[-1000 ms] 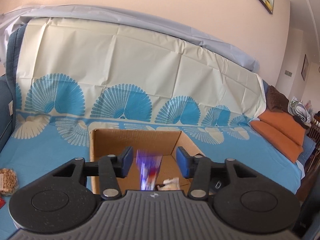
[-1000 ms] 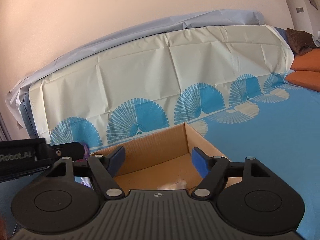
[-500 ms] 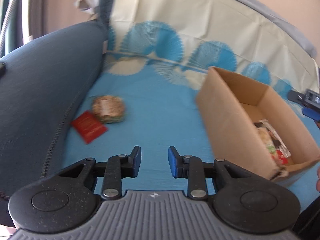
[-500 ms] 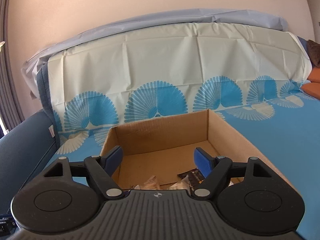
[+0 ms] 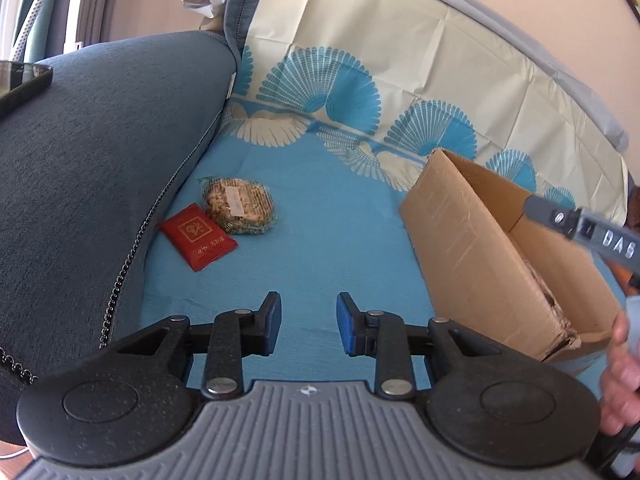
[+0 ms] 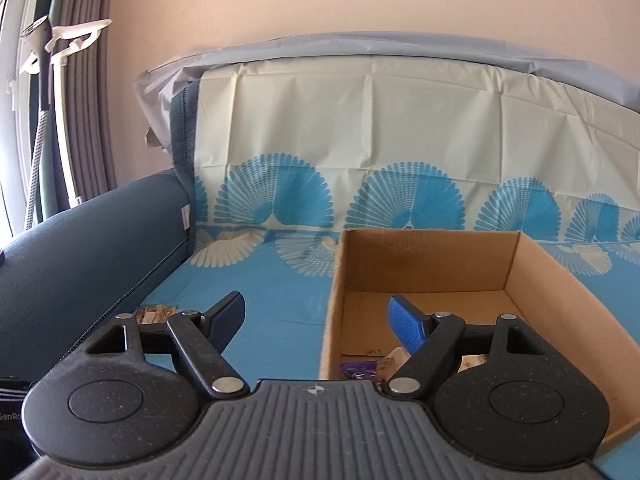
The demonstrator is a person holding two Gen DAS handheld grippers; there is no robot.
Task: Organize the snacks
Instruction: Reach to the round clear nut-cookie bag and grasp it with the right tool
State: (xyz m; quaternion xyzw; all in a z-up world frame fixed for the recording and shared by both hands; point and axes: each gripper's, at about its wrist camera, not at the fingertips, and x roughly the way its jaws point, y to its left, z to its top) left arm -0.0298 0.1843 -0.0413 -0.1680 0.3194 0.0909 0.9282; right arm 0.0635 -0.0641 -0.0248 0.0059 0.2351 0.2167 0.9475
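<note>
A brown cardboard box [image 5: 472, 248] stands on the blue sofa cover, also in the right wrist view [image 6: 560, 280], with several snack packets on its floor, a purple one [image 6: 358, 369] among them. A red packet [image 5: 197, 235] and a clear-wrapped round grain snack [image 5: 239, 205] lie left of the box near the armrest. My left gripper [image 5: 308, 327] is open and empty, low over the cover in front of those two snacks. My right gripper [image 6: 318, 317] is open and empty, above the box's left wall; part of it shows in the left wrist view [image 5: 580, 228].
The dark blue sofa armrest [image 5: 92, 152] rises at the left, with a dark phone [image 5: 24, 84] on top. The cream and blue cover drapes over the sofa back [image 6: 380, 120]. A hand [image 5: 622, 372] is at the right edge.
A purple packet fell from my left gripper into the box a second ago. The left gripper then swung left toward the red packet and grain snack. The right gripper shifted left across the box.
</note>
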